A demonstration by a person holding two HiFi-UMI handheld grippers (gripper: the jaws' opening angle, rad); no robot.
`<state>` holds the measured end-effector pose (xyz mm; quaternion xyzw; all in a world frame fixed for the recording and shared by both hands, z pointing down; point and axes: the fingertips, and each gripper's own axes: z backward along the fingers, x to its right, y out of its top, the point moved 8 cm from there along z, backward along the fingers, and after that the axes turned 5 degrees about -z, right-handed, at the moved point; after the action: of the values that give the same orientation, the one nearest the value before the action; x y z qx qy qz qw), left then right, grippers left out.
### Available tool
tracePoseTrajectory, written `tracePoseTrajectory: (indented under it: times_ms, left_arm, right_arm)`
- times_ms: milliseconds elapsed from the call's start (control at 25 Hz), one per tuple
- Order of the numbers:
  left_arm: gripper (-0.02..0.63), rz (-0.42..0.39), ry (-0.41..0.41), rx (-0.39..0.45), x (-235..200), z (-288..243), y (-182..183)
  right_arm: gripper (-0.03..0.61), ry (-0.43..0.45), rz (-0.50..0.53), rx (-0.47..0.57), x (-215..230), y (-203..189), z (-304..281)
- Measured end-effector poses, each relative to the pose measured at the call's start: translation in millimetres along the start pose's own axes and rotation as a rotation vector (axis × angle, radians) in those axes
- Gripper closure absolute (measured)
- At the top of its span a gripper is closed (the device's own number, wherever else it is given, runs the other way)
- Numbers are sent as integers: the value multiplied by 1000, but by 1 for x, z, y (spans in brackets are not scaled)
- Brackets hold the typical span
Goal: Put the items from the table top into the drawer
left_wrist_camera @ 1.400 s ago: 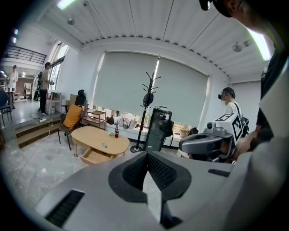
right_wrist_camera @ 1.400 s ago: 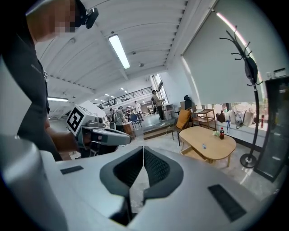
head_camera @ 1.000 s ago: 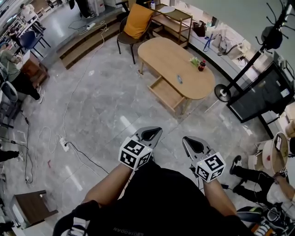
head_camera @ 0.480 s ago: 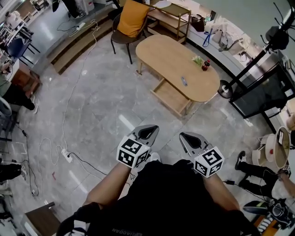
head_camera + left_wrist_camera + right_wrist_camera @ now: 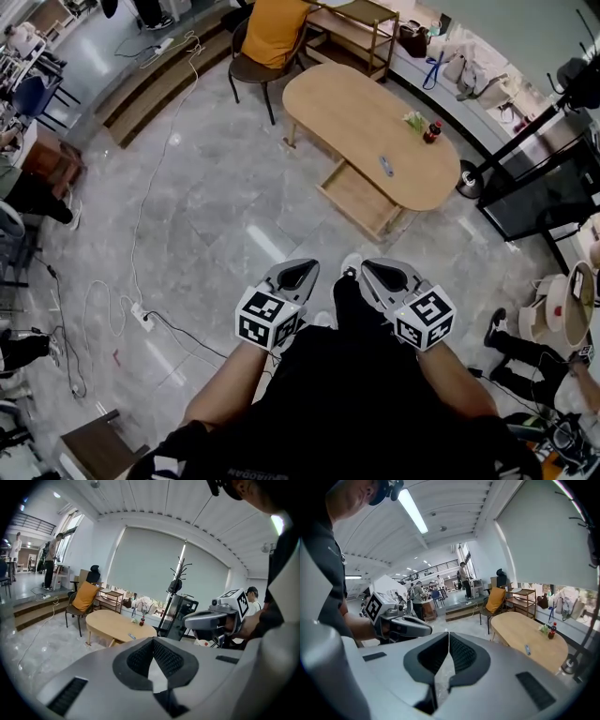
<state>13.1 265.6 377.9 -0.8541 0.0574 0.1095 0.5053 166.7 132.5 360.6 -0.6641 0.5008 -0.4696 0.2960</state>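
An oval wooden table [image 5: 361, 112] stands ahead across the floor, with its drawer [image 5: 359, 198] pulled open on the near side. On the top are a dark bottle with a red cap [image 5: 432, 131], a small green item [image 5: 413, 120] beside it, and a small grey oblong item [image 5: 385, 166] near the front edge. My left gripper [image 5: 298, 275] and right gripper [image 5: 382, 276] are held side by side close to my body, far short of the table. Both are shut and empty. The right gripper view shows the table [image 5: 529, 634] and bottle [image 5: 552, 630].
A chair with an orange cushion [image 5: 272, 28] and a wooden shelf [image 5: 361, 28] stand behind the table. A black coat stand [image 5: 525, 131] and a dark cabinet [image 5: 548, 192] are to its right. Cables and a power strip [image 5: 141, 314] lie on the floor at left. People stand at the room's edges.
The table and drawer have shifted lower and nearer in the head view as I walk toward them. Both grippers stay shut, side by side, and have drawn closer together.
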Motion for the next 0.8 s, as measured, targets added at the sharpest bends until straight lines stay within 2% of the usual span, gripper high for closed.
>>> tracePoseTrajectory:
  times_ms: [120,360,680,800]
  left_arm:
    - [612,-4,17,-14,-18,-12,9]
    - [612,-54,27,-19,-60,-49,50]
    - [612,-145,-1,-57,-104,-136,126]
    - [612,-133,2,-95,-125,-170,146]
  right_arm:
    - [574,7,0,15,21,13,-17]
    - [575,6,-7,39,77,42,-59]
    - [574,-4,-5,82,179,95,-96]
    - [575,-34,7,86,221,111,-107]
